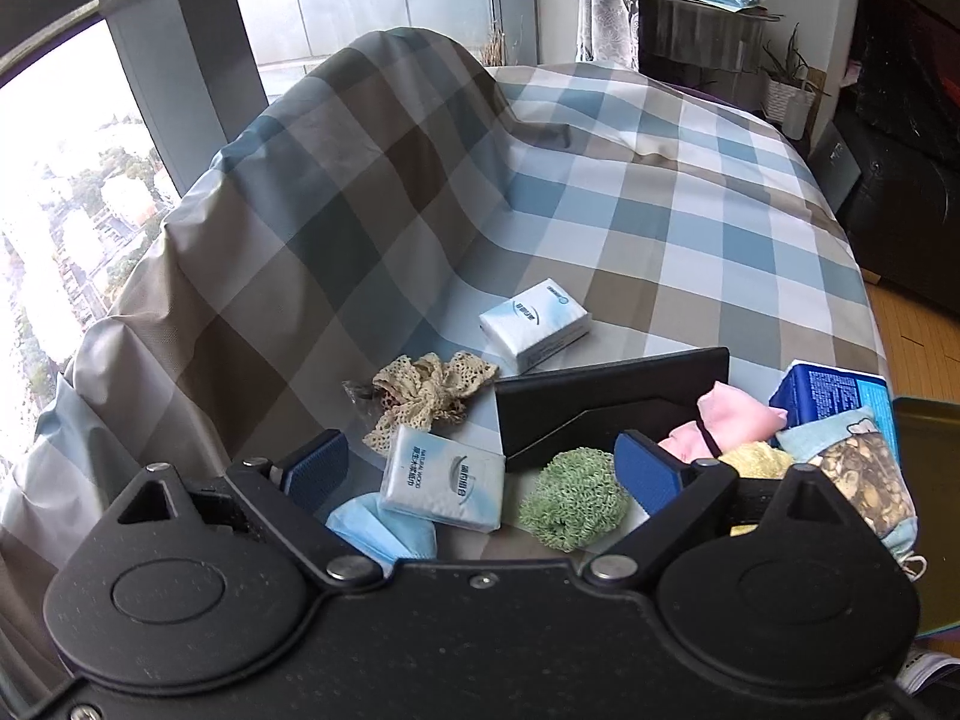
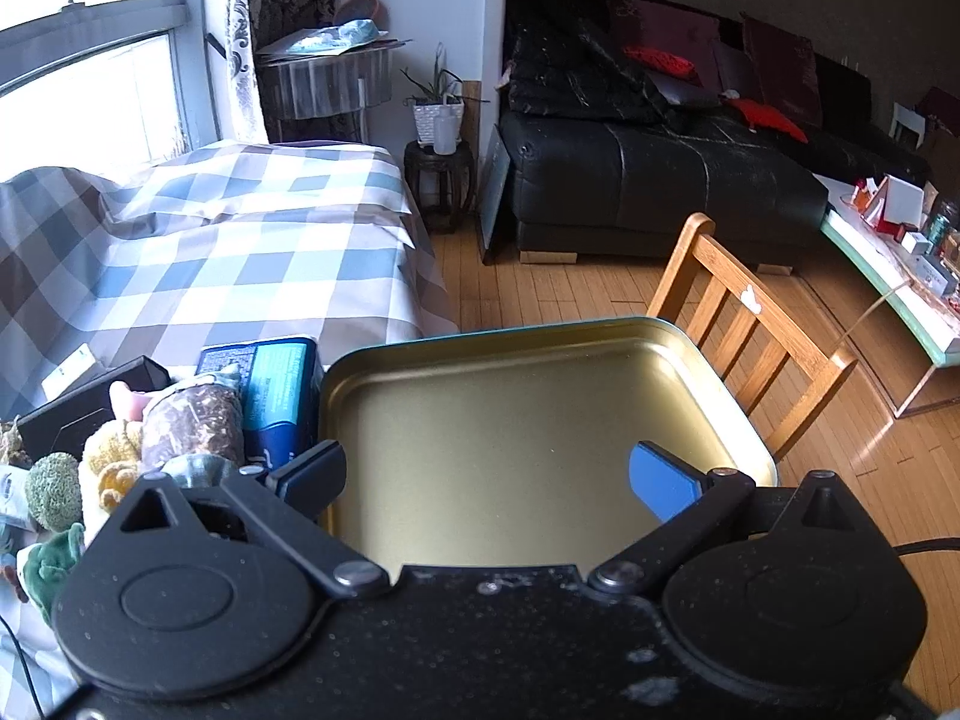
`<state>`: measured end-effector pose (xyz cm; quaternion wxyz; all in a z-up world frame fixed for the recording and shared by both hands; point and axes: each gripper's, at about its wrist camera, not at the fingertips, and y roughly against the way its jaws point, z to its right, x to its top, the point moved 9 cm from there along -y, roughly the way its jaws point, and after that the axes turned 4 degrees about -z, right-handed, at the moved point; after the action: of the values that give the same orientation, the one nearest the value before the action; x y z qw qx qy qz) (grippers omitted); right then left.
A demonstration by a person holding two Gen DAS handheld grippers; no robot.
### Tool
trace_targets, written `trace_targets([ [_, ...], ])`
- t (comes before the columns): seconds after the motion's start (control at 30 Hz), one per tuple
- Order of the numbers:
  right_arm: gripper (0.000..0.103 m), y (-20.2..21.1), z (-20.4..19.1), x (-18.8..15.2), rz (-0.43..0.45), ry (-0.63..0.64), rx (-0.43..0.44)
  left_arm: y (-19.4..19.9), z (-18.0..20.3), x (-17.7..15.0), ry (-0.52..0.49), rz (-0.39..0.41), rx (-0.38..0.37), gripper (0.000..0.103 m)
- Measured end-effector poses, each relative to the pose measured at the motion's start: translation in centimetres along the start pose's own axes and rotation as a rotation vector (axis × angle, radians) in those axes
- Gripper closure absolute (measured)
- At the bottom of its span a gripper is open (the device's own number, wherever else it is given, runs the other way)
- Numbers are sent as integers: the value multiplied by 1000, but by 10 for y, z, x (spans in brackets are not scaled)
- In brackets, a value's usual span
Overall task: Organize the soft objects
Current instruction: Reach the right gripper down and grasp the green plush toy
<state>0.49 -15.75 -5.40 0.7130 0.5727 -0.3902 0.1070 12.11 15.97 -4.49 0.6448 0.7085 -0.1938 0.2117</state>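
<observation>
- The soft things lay in a loose heap low in the left wrist view, on the checked cloth (image 1: 630, 192): a tissue pack (image 1: 443, 478) at bottom centre, a green knitted scrubber (image 1: 573, 498) just right of it, a blue face mask (image 1: 384, 525) tucked under the pack's lower left corner, and a lace scrunchie (image 1: 429, 390) just above.
- A second tissue pack (image 1: 534, 324) sat apart, further up the frame.
- The left gripper (image 1: 483, 468) hung over the near pack with its blue pads spread wide, one on each side, holding nothing.
- The right gripper (image 2: 486, 477) was likewise wide open and empty, poised over the bare gold tin tray (image 2: 708, 354) filling the centre of its view.
- To my eye the step was picking the near pack; it would go best by lowering squarely, closing across the short sides, and keeping the mask clear of the pads.
- More soft items crowded a black box (image 1: 606, 402) at right, beside a blue carton (image 1: 834, 390).
</observation>
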Motion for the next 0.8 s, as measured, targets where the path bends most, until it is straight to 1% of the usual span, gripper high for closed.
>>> trace_targets([
  [0.1, 2, 7, -14, 1, 31, 28, 11, -8, -10, 1, -4, -9, -22, 11],
  [0.27, 1, 19, -42, -5, 60, 77, 22, -25, -23, 4, 13, -40, -29, 11],
  [0.4, 1, 30, -76, -17, 43, 126, 115, -38, -40, 12, -9, -54, 1, 11],
  [0.43, 1, 33, -87, -21, 33, 139, 149, -42, -45, 13, -13, -63, 6, 11],
  [0.6, 2, 47, -148, -39, -1, 219, 284, -63, -63, 10, 9, -141, -31, 11],
  [0.7, 2, 52, -185, -48, -17, 277, 339, -73, -69, 5, 9, -163, -24, 11],
  [0.8, 2, 53, -215, -58, -37, 325, 373, -81, -70, 1, 0, -185, -32, 11],
])
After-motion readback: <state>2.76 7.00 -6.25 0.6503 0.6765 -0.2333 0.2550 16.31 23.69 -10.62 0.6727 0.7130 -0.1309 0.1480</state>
